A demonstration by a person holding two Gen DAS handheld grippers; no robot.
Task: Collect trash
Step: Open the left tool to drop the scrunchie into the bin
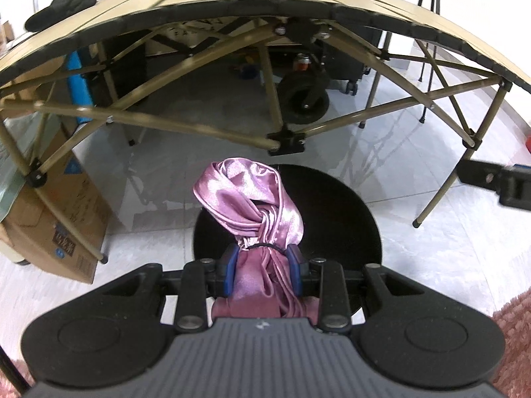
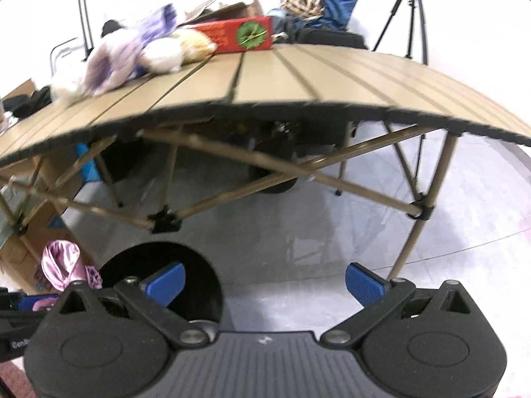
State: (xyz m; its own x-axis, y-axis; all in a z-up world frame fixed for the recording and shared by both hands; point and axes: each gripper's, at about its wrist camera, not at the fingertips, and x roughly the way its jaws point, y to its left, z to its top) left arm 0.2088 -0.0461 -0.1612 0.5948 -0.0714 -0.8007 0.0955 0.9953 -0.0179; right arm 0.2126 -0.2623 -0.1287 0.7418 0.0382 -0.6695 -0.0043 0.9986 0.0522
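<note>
Left tool [image 1: 265, 277] pinches pink satin cloth [image 1: 249, 199].

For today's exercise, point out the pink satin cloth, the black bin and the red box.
pink satin cloth [image 1: 245, 195], left wrist view, its bunched top.
black bin [image 1: 345, 219], left wrist view, dark inside.
red box [image 2: 229, 34], right wrist view, front face.

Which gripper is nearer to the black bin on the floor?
Left. The left gripper holds the pink satin cloth directly over the black bin. The right gripper, open and empty, is beside it.
</note>
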